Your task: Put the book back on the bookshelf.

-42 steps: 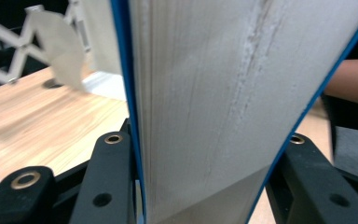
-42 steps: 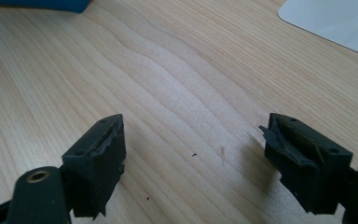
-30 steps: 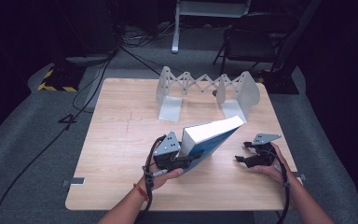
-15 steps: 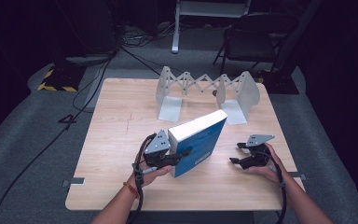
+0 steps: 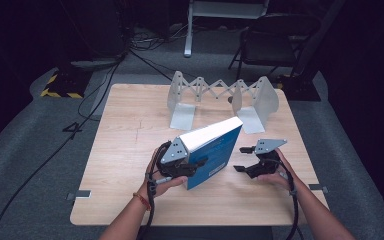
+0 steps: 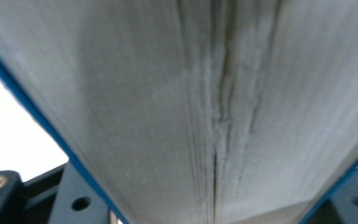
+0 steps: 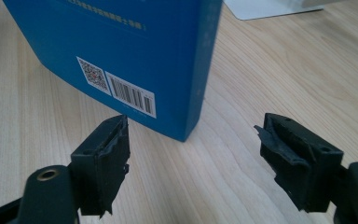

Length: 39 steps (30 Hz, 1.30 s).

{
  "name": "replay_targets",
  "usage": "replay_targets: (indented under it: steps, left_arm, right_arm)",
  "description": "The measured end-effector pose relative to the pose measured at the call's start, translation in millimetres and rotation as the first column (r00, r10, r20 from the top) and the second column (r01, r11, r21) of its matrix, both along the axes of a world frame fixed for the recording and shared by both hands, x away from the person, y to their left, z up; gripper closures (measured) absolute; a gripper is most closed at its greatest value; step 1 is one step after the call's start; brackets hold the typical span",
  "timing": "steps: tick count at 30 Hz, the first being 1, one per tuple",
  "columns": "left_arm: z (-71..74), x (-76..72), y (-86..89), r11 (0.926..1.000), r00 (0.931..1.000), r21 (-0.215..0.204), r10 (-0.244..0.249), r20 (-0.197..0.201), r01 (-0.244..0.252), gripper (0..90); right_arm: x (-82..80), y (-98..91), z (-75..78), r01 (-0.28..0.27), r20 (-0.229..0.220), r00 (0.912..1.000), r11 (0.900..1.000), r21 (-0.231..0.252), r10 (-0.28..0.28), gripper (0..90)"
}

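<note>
From above, my surface (image 5: 130, 150) sits in even overhead light while the floor and room beyond, from 9 round to 3 o'clock, sink into near black. Shadows under the bookend (image 5: 220, 97) are soft and short. Along my left claw, the book (image 6: 177, 102) is too close, its pages a grey blur, with a blown-out white patch at 8 o'clock. My right claw's view is sharp, wood grain crisp.

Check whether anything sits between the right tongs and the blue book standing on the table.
Nothing visible does. The right tongs stand open, with bare wooden table between them and the blue book. The book's lower corner with the barcode lies just ahead. The left tongs straddle the book's page edge on the other side.
</note>
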<state>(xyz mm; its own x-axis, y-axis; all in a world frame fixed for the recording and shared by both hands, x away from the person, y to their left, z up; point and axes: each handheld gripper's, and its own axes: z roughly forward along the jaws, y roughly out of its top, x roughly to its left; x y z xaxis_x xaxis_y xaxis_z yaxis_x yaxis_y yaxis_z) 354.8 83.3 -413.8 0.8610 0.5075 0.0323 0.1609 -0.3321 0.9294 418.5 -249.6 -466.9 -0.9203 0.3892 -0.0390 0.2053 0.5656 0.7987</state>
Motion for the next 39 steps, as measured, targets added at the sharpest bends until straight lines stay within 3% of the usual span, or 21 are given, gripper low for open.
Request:
replay_targets:
  steps: [4,7,10,13,17,23,26,29,33,35,37,39]
  left_arm:
    - [-6.2,-2.7,-0.2,0.9982,1.0,0.059,0.003,-0.004,-0.003,40.9]
    - [-11.2,-4.3,3.5,0.9981,0.9998,0.061,-0.006,-0.02,0.008,43.3]
    - [-13.4,-4.1,6.9,0.9974,0.9977,0.05,-0.05,-0.045,0.052,53.2]
    - [-13.4,-0.7,8.9,0.9962,0.9924,0.017,-0.084,-0.09,0.086,58.6]
    - [-14.0,-0.9,9.8,0.9909,0.9838,-0.01,-0.135,-0.118,0.135,59.2]
    - [-10.6,0.6,19.0,0.9753,0.9681,0.014,-0.217,-0.126,0.22,59.0]
    - [-9.4,1.0,20.5,0.9749,0.9693,0.032,-0.215,-0.12,0.22,58.5]
    - [-7.6,-2.0,18.7,0.9783,0.9773,0.068,-0.189,-0.095,0.196,57.0]
    - [-8.7,-6.2,17.9,0.9906,0.9939,0.099,-0.088,-0.067,0.094,40.5]
    - [-10.6,-8.4,18.5,0.9922,0.9972,0.11,-0.052,-0.053,0.058,33.6]
    - [-13.2,-10.9,17.5,0.9882,0.9989,0.15,-0.025,-0.039,0.031,29.8]
    - [-17.4,-15.3,17.2,0.9724,0.9998,0.233,-0.007,-0.016,0.01,29.2]
  right_arm:
    - [-0.9,8.7,0.9,-0.025,0.013,0.9996,0.9997,-0.001,0.025,24.4]
    - [-0.2,14.1,0.7,-0.039,0.014,0.9991,0.9992,0.001,0.039,24.5]
    - [1.2,19.6,-0.6,-0.047,0.016,0.9987,0.9989,0.001,0.047,24.7]
    - [1.4,23.7,-1.4,-0.055,0.011,0.9984,0.9984,0.009,0.055,24.6]
    - [0.2,25.4,-0.2,-0.066,0.005,0.9978,0.9976,0.021,0.066,24.5]
    - [-1.6,28.4,6.2,-0.112,0.0,0.9937,0.9913,0.068,0.112,24.5]
    - [-6.4,29.5,10.6,-0.151,0.016,0.9885,0.9842,0.092,0.151,28.7]
    - [-10.9,33.1,14.1,-0.181,0.027,0.9835,0.9776,0.107,0.179,27.9]
    - [-13.7,33.7,14.1,-0.175,0.061,0.9836,0.9798,0.097,0.17,33.6]
    - [-13.0,30.4,15.2,-0.181,0.062,0.9825,0.9787,0.096,0.176,39.7]
    - [-14.8,27.6,16.6,-0.199,0.072,0.9785,0.977,0.077,0.193,42.8]
    - [-18.4,25.6,17.8,-0.212,0.071,0.9756,0.9749,0.068,0.208,46.1]
